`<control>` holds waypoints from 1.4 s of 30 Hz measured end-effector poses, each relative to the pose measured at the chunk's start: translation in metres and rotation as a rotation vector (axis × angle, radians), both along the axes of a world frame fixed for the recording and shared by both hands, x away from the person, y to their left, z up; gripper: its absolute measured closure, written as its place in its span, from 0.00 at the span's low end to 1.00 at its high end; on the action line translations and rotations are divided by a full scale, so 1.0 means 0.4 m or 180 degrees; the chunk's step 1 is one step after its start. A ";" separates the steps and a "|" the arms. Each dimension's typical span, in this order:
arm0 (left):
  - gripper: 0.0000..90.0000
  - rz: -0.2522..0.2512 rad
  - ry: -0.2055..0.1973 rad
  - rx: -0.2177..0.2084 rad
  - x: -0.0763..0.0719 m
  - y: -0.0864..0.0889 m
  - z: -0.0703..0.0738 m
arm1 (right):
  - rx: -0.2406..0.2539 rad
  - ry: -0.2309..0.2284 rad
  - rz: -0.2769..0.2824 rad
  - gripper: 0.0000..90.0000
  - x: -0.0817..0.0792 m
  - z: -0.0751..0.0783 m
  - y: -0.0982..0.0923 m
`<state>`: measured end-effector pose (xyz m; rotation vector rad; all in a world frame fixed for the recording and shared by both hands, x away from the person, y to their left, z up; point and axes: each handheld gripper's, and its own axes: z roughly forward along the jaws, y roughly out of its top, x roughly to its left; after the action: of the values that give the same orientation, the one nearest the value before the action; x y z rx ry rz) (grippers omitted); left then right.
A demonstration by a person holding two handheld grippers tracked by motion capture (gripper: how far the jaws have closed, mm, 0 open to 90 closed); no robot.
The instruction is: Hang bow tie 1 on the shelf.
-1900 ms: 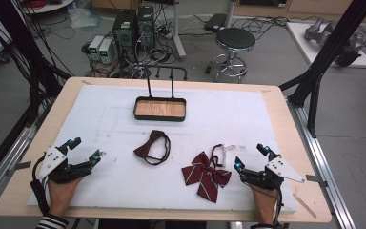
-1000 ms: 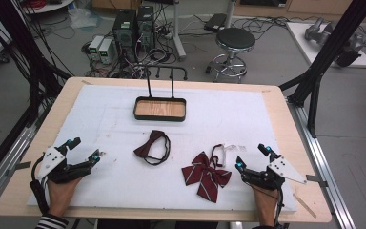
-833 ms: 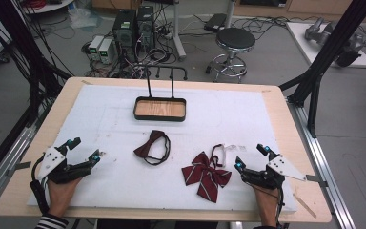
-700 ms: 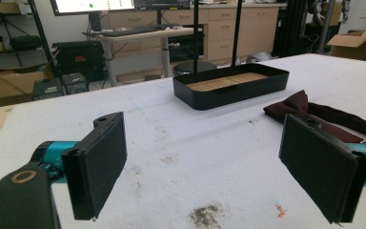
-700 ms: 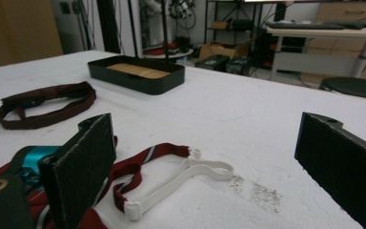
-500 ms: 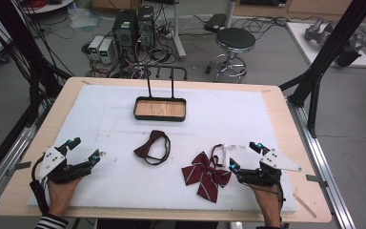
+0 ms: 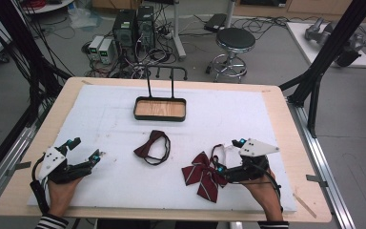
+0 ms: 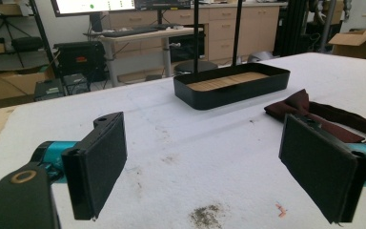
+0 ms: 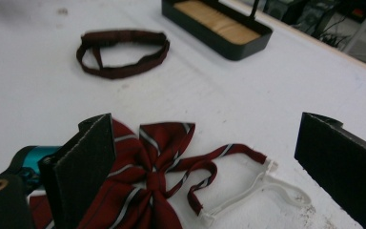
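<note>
**Right gripper at the striped bow, jaws wide**

The right gripper (image 7: 228, 160) sits low at the table's near right, its jaws spread wide with nothing between the pads. One fingertip reaches the edge of the striped bow (image 7: 202, 175), which lies flat on the white mat (image 7: 248, 119) just left of the hand. The bow's wings and tails fan out towards the near-left, so its long axis runs diagonally from the knot down to the near edge. The right gripper view adds detail the high view lacks: soft dark red cloth with thin pale and dark stripes, a pinched knot (image 9: 153, 180), a narrow looped strap of the same fabric, and a white plastic clip (image 9: 248, 193) at the strap's end, lying on the mat between the jaws.

The left gripper (image 7: 83, 149) rests at the near left, well apart from the bow, jaws likewise wide and empty; its pads are flat, matt black rectangles.

Farther in, mid-table, lies a plain maroon bow tie (image 7: 151, 147) with its band curled in a loop. Beyond it stands a black oblong tray (image 7: 160, 117) with a wood-grain floor and two thin upright posts at its back.
</note>
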<state>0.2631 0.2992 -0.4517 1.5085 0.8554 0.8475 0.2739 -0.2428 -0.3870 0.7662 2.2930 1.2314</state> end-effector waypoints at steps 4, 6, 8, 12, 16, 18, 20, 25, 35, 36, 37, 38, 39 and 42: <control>0.19 0.0000 -0.0011 0.0016 -0.001 -0.001 0.000 | -0.0319 0.0086 0.0097 0.14 0.000 -0.002 0.021; 0.19 0.0002 -0.0010 0.0018 -0.001 -0.001 0.000 | -0.0380 0.0090 0.0130 0.15 -0.002 -0.004 0.027; 0.19 0.0000 -0.0010 0.0019 -0.001 -0.001 0.000 | -0.0410 0.0213 0.0253 0.18 0.003 -0.011 0.040; 0.19 -0.0001 -0.0011 0.0016 -0.001 -0.001 0.000 | -0.0490 0.0334 0.0362 0.23 0.009 -0.019 0.054; 0.19 0.0001 -0.0009 0.0013 0.000 -0.001 0.000 | -0.0682 0.0518 0.0420 0.28 0.020 -0.025 0.077; 0.19 0.0000 -0.0009 0.0013 0.000 -0.001 0.000 | -0.0757 0.0583 0.0445 0.29 0.024 -0.025 0.085; 0.19 -0.0001 -0.0009 0.0017 0.000 -0.001 0.000 | -0.0811 0.0623 0.0461 0.31 0.029 -0.024 0.091; 0.19 -0.0001 -0.0011 0.0030 -0.001 -0.001 0.000 | -0.0923 0.0733 0.0448 0.35 0.040 -0.028 0.105; 0.19 0.0002 -0.0012 0.0032 -0.001 -0.001 0.000 | -0.1162 0.0916 0.0409 0.47 0.052 -0.046 0.126; 0.19 0.0001 -0.0014 0.0025 -0.001 -0.002 0.000 | -0.1199 0.0932 0.0427 0.48 0.054 -0.049 0.128; 0.19 0.0001 -0.0014 0.0025 -0.001 -0.002 0.000 | -0.1229 0.0941 0.0424 0.48 0.054 -0.051 0.130; 0.19 0.0001 -0.0014 0.0026 -0.001 -0.002 0.000 | -0.1247 0.0957 0.0417 0.49 0.055 -0.053 0.131; 0.19 -0.0003 -0.0016 0.0030 0.000 -0.002 0.000 | -0.1260 0.0967 0.0411 0.49 0.056 -0.054 0.132; 0.19 0.0000 -0.0012 0.0033 -0.001 -0.001 0.000 | -0.1278 0.0983 0.0411 0.50 0.057 -0.056 0.133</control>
<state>0.2628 0.2987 -0.4517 1.5155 0.8493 0.8556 0.2969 -0.1894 -0.4094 0.7053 2.7574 0.6952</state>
